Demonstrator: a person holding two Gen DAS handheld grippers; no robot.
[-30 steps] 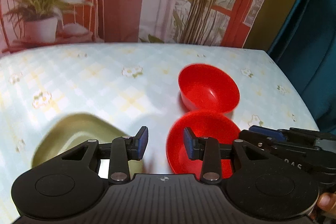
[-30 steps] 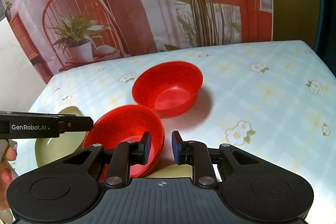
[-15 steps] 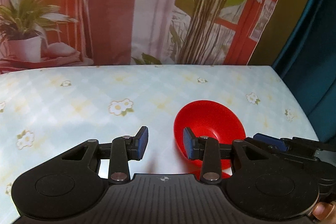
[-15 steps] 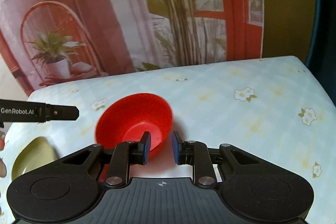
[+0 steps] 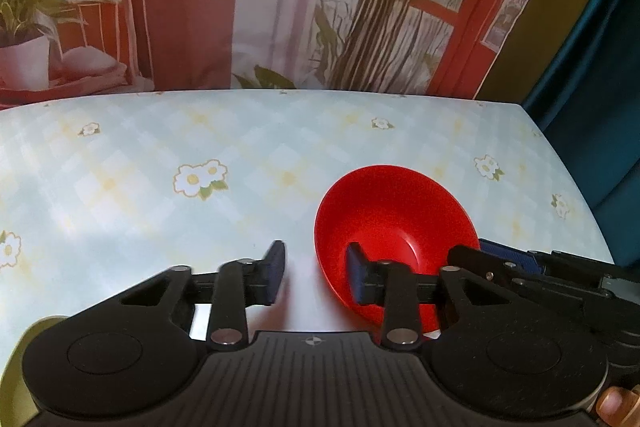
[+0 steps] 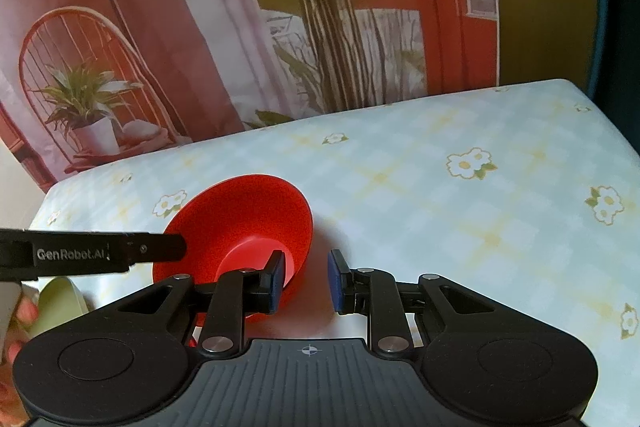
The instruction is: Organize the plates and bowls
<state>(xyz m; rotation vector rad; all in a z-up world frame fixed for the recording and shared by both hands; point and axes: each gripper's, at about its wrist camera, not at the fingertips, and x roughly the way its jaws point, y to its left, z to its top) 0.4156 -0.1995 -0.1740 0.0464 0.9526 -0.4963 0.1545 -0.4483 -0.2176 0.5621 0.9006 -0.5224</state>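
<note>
A glossy red plastic bowl (image 5: 394, 227) stands upright on the table covered with a pale blue checked cloth with daisy prints (image 5: 200, 155). I take this bowl as the landmark.

The left gripper (image 5: 316, 277) has its jaws spread to a middle width and holds nothing. Its right fingertip with the blue pad (image 5: 356, 277) is in front of the near left wall of the bowl, and the left one is over bare cloth just beside the bowl. If the pad touches the rim, I cannot tell.

The right gripper (image 6: 306, 281) is also open at a middle width and empty. In its own view the red bowl (image 6: 240, 223) lies to the left of the gap, and the left fingertip overlaps the near right wall of the bowl; the right one is over the cloth.

To the left of the bowl, near the front edge of the table, a small part of a pale green dish (image 6: 60, 301) shows, mostly hidden by the left gripper's body.

Behind the table hangs a printed backdrop with a potted plant, a red chair and tall stems (image 6: 320, 7). To the right of it is a dark teal curtain (image 5: 600, 87).
</note>
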